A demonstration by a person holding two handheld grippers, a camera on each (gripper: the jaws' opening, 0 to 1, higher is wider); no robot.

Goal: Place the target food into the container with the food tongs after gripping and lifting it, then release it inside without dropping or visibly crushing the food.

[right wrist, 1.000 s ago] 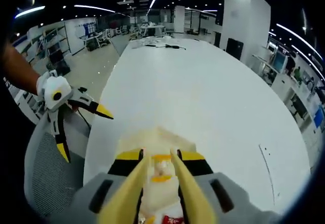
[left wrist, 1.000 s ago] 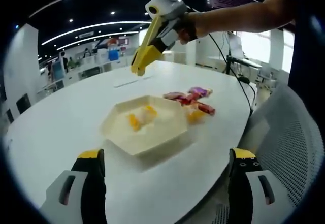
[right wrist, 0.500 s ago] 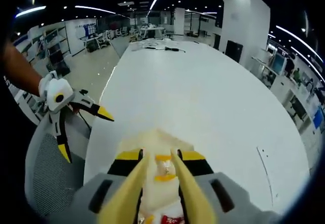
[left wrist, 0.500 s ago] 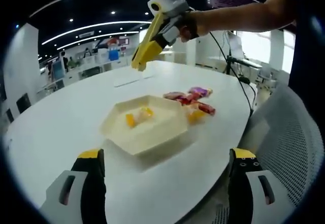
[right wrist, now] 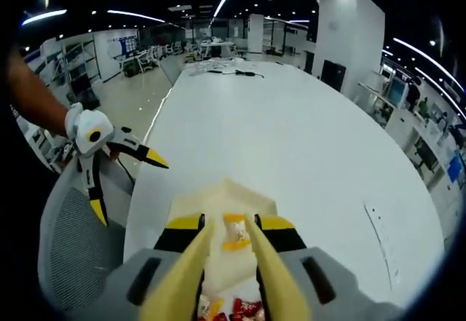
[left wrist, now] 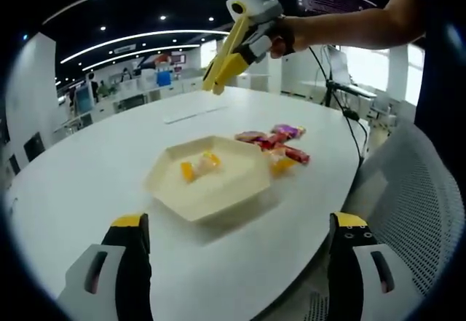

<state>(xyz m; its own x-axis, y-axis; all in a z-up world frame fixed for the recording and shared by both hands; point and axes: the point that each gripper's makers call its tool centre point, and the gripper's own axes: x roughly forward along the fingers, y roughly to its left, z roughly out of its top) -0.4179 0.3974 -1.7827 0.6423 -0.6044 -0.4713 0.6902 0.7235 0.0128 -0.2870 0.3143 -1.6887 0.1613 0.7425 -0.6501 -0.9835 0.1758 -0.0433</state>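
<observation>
My right tongs (left wrist: pixel 218 81) are lifting away from the table (left wrist: pixel 80 175), jaws nearly together and empty; left tongs (right wrist: pixel 120 183) held wide apart, idle. Drop done: tray (left wrist: pixel 211 190) now holds the orange and pale pieces (left wrist: pixel 198 167). Wrapped snacks (left wrist: pixel 277 143) lie just beside it.

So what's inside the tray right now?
The tray holds two small orange-yellow food pieces lying together near its middle. Its near wall hides a strip of the floor. The wrapped snacks lie outside, on the table.

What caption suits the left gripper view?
Right claw with yellow tongs above a hexagonal container holding food.
</observation>
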